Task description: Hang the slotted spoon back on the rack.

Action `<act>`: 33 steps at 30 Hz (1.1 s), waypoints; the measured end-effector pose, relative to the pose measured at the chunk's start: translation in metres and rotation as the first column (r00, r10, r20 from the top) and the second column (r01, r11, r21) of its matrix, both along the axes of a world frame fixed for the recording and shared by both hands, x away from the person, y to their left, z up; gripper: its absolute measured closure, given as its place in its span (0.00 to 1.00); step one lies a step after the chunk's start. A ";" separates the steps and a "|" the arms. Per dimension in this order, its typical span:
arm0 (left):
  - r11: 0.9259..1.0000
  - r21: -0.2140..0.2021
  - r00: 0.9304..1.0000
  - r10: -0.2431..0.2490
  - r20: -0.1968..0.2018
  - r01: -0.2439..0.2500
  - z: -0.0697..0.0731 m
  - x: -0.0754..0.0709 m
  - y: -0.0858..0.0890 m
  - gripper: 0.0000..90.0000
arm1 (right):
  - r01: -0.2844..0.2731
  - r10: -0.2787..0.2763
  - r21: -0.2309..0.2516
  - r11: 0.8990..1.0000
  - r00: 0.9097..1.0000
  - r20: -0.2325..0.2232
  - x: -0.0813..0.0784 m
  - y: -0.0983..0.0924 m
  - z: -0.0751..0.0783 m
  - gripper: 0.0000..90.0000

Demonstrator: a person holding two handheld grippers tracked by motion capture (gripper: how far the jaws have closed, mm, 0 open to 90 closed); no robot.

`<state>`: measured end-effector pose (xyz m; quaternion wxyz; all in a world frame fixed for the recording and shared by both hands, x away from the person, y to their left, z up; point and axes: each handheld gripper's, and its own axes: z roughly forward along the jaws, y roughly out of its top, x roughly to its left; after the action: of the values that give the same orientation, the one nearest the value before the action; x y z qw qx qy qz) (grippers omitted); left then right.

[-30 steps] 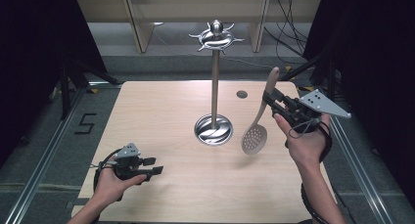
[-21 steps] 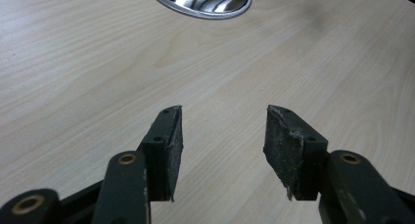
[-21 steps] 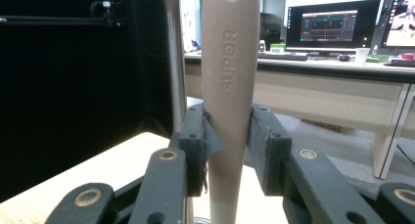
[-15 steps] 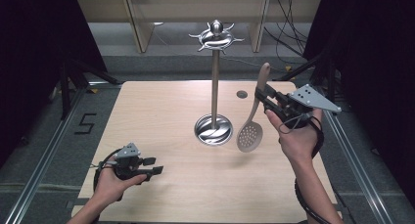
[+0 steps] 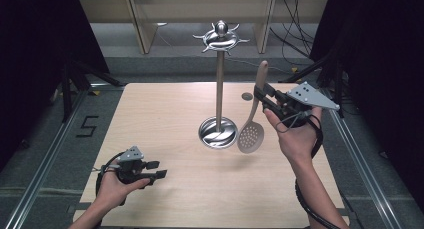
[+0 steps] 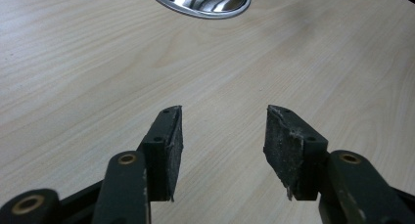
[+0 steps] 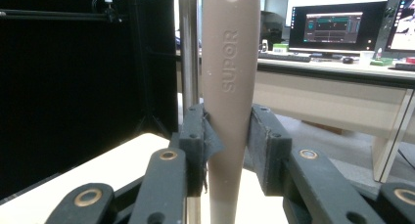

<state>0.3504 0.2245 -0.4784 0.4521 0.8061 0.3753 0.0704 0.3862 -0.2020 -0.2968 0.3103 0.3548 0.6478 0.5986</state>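
**Two grippers over the desk, one clamping a slotted spoon**

Two black fingers [image 7: 266, 143] of the right gripper [image 5: 265, 100] are pressing against the beige handle of a slotted spoon [image 5: 252, 124], clenched on it from both sides; in the right gripper view the handle [image 7: 229, 87] is rising upright between them, with the raised word SUPOR running along it. The spoon is hanging nearly vertical in the air, its perforated bowl pointing down and hovering just beside the round base of a metal utensil stand [image 5: 219, 89]. The stand's pole is standing upright near the middle of the desk [image 5: 165, 109], topped by a ring of hooks. The right hand [image 5: 295, 134] is holding its gripper above the desk's right side, a cable looping around the wrist.

The left gripper [image 5: 156, 170] is sitting low near the desk's front left corner, held by the left hand [image 5: 116, 185]. Its fingers [image 6: 169, 141] are standing apart, released, with bare wood grain showing between them and the shiny stand base [image 6: 200, 1] lying well ahead. A small dark round mark [image 5: 247, 96] is lying on the desk behind the spoon.
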 end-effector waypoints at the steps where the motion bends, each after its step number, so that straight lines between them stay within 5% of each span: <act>1: 1.000 -0.001 1.000 -0.001 0.003 0.001 0.000 0.000 0.000 0.53 | 0.003 -0.003 0.004 1.000 1.000 0.000 0.000 0.001 0.000 0.78; 33: 1.000 -0.008 1.000 -0.002 0.001 0.002 0.001 0.000 0.001 0.53 | -0.007 0.007 -0.007 1.000 1.000 0.001 0.008 0.030 0.012 0.78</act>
<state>0.3508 0.2254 -0.4775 0.4557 0.8045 0.3748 0.0688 0.3942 -0.1725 -0.2852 0.3099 0.3510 0.6509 0.5976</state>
